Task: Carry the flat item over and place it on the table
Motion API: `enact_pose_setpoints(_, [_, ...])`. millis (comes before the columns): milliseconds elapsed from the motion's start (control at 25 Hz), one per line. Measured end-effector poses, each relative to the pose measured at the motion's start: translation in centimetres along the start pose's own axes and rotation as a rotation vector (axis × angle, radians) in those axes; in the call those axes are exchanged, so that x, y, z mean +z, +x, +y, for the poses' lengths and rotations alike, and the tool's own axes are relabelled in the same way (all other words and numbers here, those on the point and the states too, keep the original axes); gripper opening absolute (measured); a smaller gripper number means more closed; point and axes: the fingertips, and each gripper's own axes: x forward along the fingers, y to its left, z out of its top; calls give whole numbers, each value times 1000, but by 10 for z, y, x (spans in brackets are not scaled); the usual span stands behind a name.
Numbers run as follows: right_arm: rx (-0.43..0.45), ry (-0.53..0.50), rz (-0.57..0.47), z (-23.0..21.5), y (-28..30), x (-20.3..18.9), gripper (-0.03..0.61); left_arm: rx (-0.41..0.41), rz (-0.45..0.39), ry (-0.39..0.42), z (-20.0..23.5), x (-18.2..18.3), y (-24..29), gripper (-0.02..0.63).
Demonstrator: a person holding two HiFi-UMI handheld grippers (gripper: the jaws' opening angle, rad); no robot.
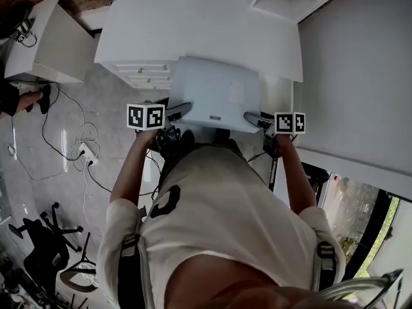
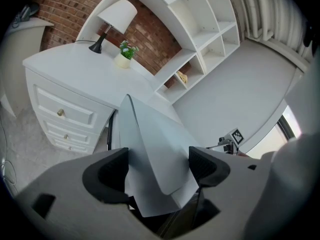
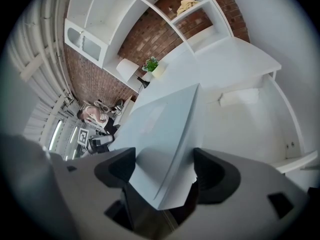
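1. The left gripper (image 1: 175, 111) is reaching in at the left side of the flat item (image 1: 215, 95), close to the item's near left corner.
2. In the left gripper view, its jaws are standing wide apart. The item's corner is lying slantwise across the gap and bearing on both pads, so this gripper is clamping the flat item.
3. The flat item, a pale grey slab with rounded corners, is hanging between the two grippers, carried by them alone. It is hovering clear of the white surface (image 1: 193, 31), over that surface's front edge and just above the drawers (image 1: 149, 74) below it.
4. Farther back on the surface, a lamp (image 2: 117, 16) and a small potted plant (image 2: 125, 54) are standing near the back edge, well apart from the item.
5. The right gripper (image 1: 257, 120) is reaching in at the item's right side, close to the near right corner and opposite the left one.
6. In the right gripper view, its jaws are likewise gaping wide. The item's edge is running at a slant between them and pressing on both pads, so this gripper too is gripping the flat item.
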Motion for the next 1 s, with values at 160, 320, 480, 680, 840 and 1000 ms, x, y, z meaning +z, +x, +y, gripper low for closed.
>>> enact_pose_setpoints(160, [0, -29, -10, 20, 3, 5, 356, 9, -32, 34, -1, 10, -19, 365])
enact_pose_setpoints(320, [19, -40, -15, 29, 5, 9, 357, 21, -69, 51, -3, 20, -29, 365])
enact_pose_setpoints(480, [20, -57, -15, 33, 8, 12, 359, 27, -76, 55, -1, 22, -34, 365])
enact_pose_setpoints(680, [32, -73, -15, 29, 13, 28, 359, 43, -75, 66, 3, 35, -29, 365])
enact_pose_setpoints(840, [37, -74, -20, 23, 18, 44, 360, 59, -80, 66, 5, 48, -21, 365])
enact_pose_setpoints(1000, [28, -86, -38, 17, 21, 34, 364, 71, -57, 62, 7, 32, -17, 365])
